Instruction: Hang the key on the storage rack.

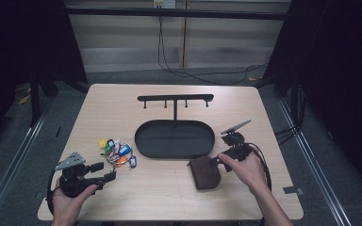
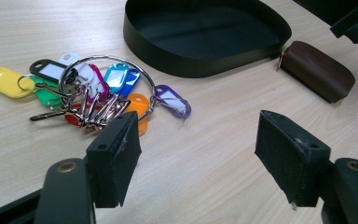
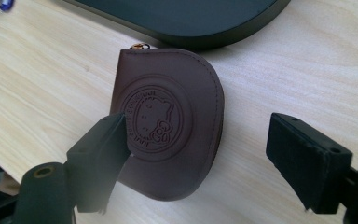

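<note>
On the worktop: a light wooden worktop (image 1: 169, 197) carries a black oval tray, a bunch of keys with tags, and a brown pouch.
Tray: the black oval tray (image 1: 174, 139) sits near the middle; a thin post rises from its far side to a black crossbar (image 1: 175, 98) with small pegs hanging from it.
Keys: the key bunch (image 2: 98, 93) lies left of the tray and apart from it, a large metal ring threaded with keys and tags in yellow, green, white, blue, orange, pink and purple.
Pouch: the brown leather pouch (image 3: 168, 121) lies flat just in front of the tray's right end, very close to its wall; a round embossed cartoon cat face is stamped on its top.
Left tool: the left tool (image 2: 198, 158), held in the person's left hand (image 1: 68, 202) at the near left corner, has its jaws spread wide with bare wood between them; the key bunch lies just beyond its left jaw.
Right tool: the right tool (image 3: 196, 161), held in the right hand (image 1: 247, 169), is spread wide over the pouch, its left jaw above the pouch's near edge and its right jaw over bare wood, gripping nothing.
</note>
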`<state>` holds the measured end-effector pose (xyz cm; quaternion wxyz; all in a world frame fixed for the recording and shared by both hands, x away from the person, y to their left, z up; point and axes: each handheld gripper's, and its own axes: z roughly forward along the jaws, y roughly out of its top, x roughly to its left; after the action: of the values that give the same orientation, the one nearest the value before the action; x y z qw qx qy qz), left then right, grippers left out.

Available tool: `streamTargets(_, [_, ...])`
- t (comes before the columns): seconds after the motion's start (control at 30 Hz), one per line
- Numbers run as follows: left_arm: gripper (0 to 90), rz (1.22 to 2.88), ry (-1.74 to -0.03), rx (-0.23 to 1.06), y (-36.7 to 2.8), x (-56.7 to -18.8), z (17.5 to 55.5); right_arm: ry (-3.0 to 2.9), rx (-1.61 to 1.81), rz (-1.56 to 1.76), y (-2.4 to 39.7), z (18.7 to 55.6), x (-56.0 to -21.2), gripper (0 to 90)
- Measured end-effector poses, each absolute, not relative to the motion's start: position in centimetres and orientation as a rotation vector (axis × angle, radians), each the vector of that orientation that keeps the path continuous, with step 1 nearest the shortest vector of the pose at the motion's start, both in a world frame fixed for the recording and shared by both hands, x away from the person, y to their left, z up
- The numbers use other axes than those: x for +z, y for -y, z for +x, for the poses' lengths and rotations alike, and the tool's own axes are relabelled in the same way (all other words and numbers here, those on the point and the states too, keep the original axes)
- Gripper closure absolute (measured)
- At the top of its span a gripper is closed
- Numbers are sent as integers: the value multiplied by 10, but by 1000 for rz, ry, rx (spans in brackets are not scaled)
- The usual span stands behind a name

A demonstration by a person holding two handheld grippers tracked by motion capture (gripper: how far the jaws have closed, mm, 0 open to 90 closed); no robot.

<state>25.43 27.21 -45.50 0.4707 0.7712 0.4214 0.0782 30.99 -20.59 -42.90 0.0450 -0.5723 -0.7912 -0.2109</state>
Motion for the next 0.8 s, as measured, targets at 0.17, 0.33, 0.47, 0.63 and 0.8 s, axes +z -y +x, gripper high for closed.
streamTargets(0.17, [306, 1883, -1035, 189, -273, -455, 254, 2426, -617, -1730, 200, 314, -434, 197])
streamTargets(0.33, [307, 1888, -1034, 191, -272, -455, 254, 2437, -566, -1704, 193, 314, -439, 175])
streamTargets(0.47, [307, 1889, -1033, 191, -272, -455, 254, 2415, -548, -1715, 192, 316, -445, 178])
streamTargets(0.63, [307, 1890, -1031, 190, -272, -455, 254, 2405, -531, -1690, 186, 317, -453, 175])
streamTargets(0.8, [307, 1893, -1031, 189, -272, -455, 254, 2426, -460, -1685, 176, 317, -461, 173])
